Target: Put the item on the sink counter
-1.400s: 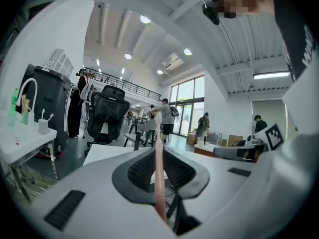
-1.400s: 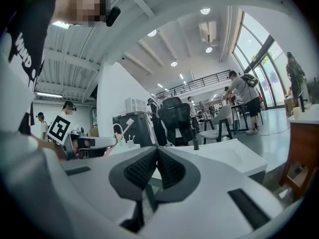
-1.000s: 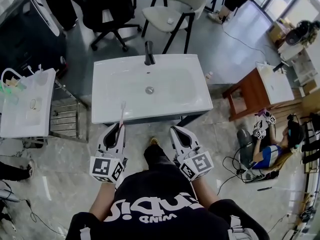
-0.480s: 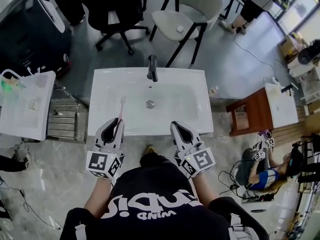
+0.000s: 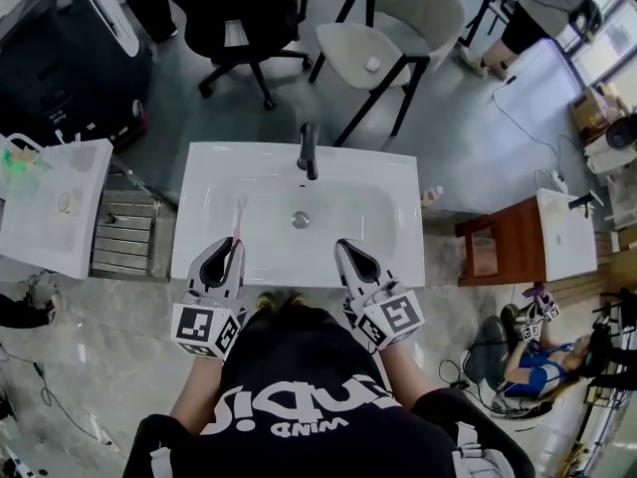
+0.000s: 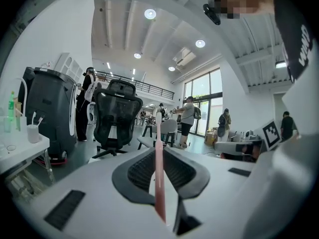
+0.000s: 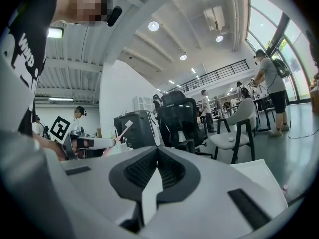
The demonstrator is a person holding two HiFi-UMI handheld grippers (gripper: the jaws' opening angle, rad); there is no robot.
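My left gripper point(image 5: 231, 247) is shut on a pink toothbrush point(image 5: 238, 221). Its handle runs between the jaws and its head points over the front left of the white sink counter point(image 5: 403, 252). In the left gripper view the toothbrush point(image 6: 159, 178) stands upright, pinched between the dark pads point(image 6: 142, 171). My right gripper point(image 5: 344, 248) hovers over the counter's front rim, right of the basin's middle, shut and empty; its jaws point(image 7: 157, 151) meet at the tips. A black faucet point(image 5: 309, 151) stands at the back of the basin.
A second white washstand point(image 5: 45, 222) with cups stands to the left. A black office chair point(image 5: 239, 13) and a grey chair point(image 5: 393, 28) are beyond the sink. A wooden table point(image 5: 508, 242) is at the right, and a seated person point(image 5: 528, 357) is at the lower right.
The sink has drawn closer in the head view, and both grippers now reach over its front rim. The toothbrush stays held in the left gripper; neither gripper's jaws changed.
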